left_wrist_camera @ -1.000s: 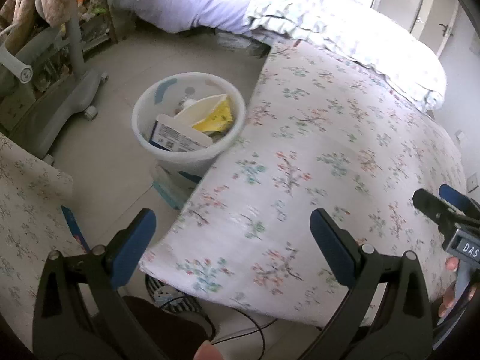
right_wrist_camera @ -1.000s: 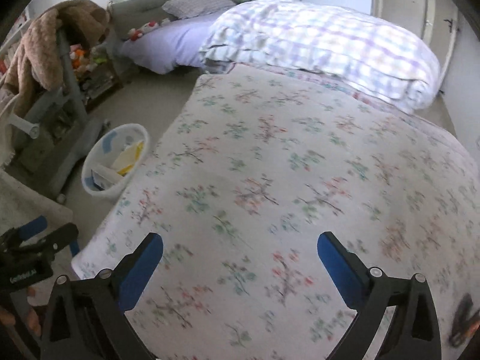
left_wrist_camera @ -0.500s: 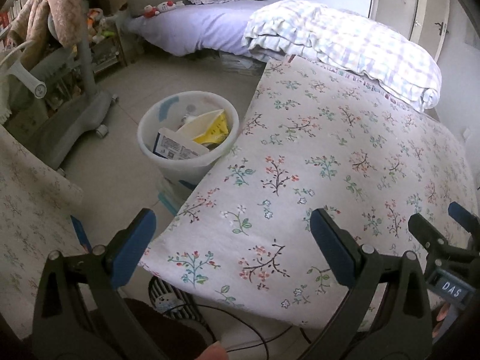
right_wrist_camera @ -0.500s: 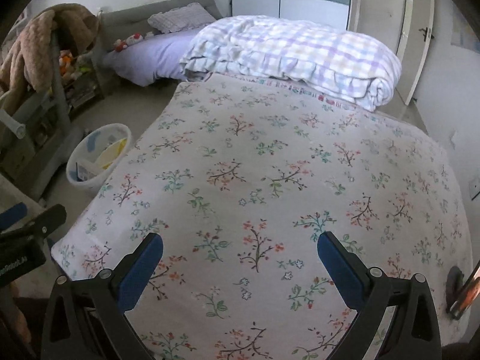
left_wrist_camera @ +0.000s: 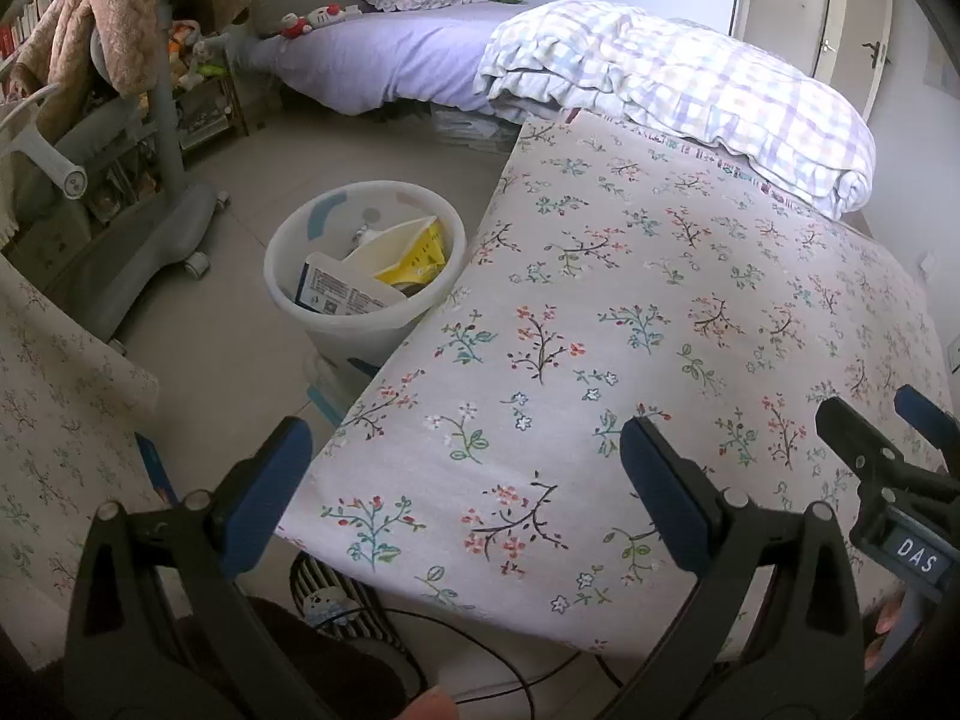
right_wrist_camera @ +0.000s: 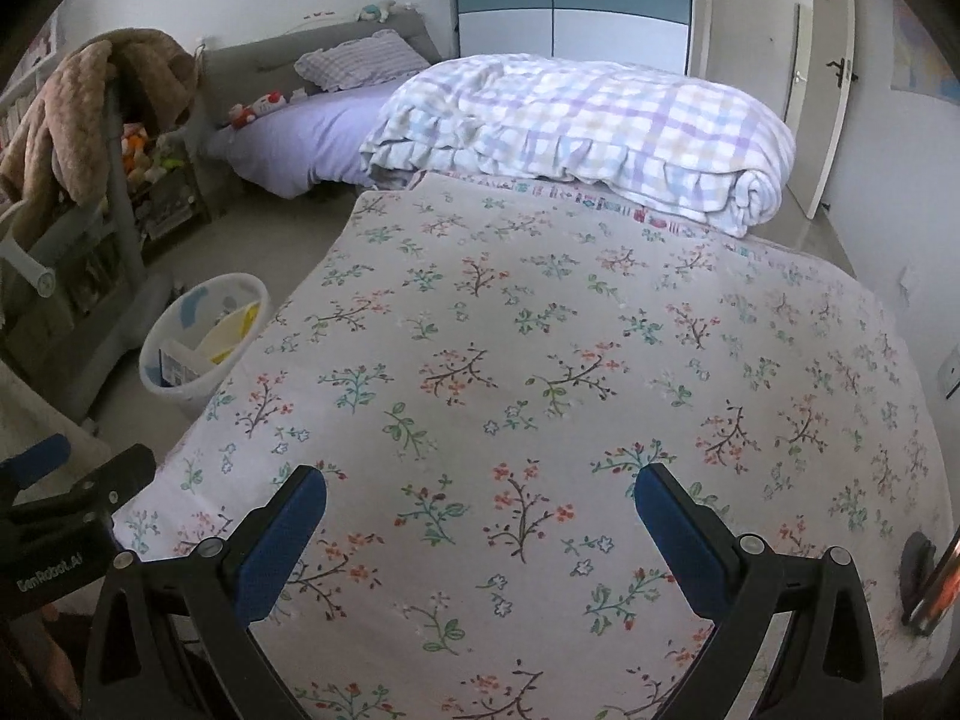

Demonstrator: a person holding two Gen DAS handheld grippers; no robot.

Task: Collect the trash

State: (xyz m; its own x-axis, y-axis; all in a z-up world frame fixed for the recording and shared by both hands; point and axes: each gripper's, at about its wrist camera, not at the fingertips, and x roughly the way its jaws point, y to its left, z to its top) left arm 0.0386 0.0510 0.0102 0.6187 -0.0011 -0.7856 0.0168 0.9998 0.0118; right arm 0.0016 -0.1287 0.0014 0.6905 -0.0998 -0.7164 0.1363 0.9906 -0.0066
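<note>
Trash is what I'm after, and all I can find sits in the white bin [left_wrist_camera: 365,276] on the floor against the left edge of the floral bed [left_wrist_camera: 630,360]: a white carton with a blue label [left_wrist_camera: 345,291] leaning on the near wall, and a yellow-and-cream paper packet [left_wrist_camera: 408,246] behind it. I judge both light, thin and easily crushed; I'd pinch each by its upper edge where it stands clear of the rim. I see no loose litter on the bedspread.

My left gripper [left_wrist_camera: 465,474] hangs with its blue pads spread wide and nothing between them, above the near corner of the bed. My right gripper [right_wrist_camera: 480,510] is likewise spread and empty, over the middle of the spread.

That cover looks soft and yielding, so anything on it would sink slightly under pressure. A rolled plaid quilt [right_wrist_camera: 588,132] lies across the far end. Beyond stand a lilac bed [left_wrist_camera: 384,60] with a plush toy [left_wrist_camera: 300,21], a grey wheeled stand [left_wrist_camera: 162,222] draped with a brown blanket [left_wrist_camera: 129,18], and pale tile floor [left_wrist_camera: 228,360].
</note>
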